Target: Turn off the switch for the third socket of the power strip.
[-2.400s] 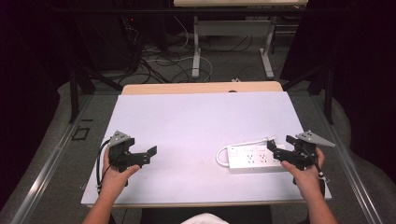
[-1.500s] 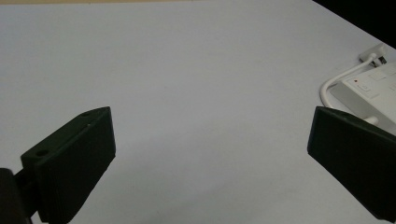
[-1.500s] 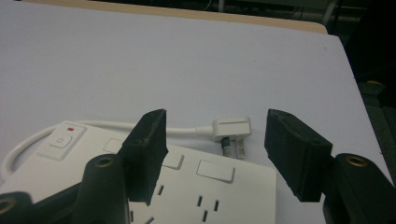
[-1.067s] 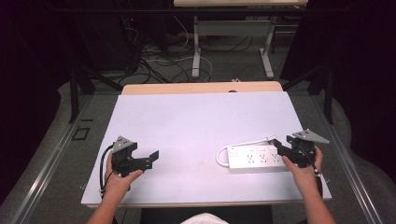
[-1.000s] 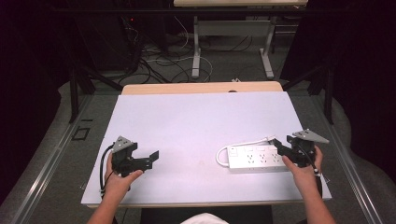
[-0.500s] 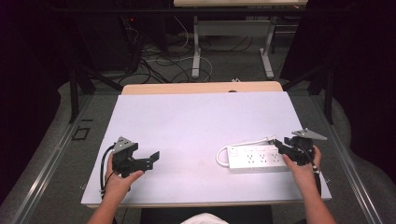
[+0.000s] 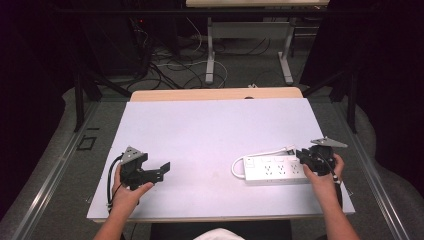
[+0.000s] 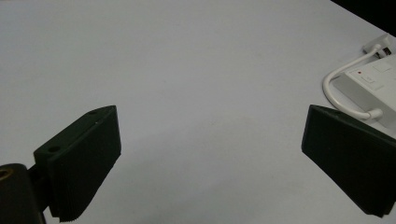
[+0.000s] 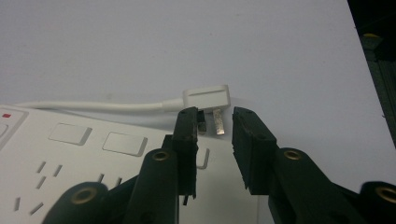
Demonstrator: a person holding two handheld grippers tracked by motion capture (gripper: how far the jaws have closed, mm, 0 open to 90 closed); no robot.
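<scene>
A white power strip lies flat at the right of the white table. Its white cable loops off the left end and runs along the far side to a white plug. In the right gripper view the plug lies on its side just beyond the strip, metal prongs pointing at me. My right gripper hovers over the strip's right end, jaws a narrow gap apart, tips just short of the prongs. My left gripper rests at the table's front left, wide open and empty.
The left gripper view has the strip's switch end and cable loop at its right edge. Beyond the table's wooden far edge are cables on the floor and a desk's legs. Dark drapes flank both sides.
My right gripper has edged along the strip's end toward the plug and tipped lower. The left hand has drifted slightly toward the near edge. The strip has not moved.
</scene>
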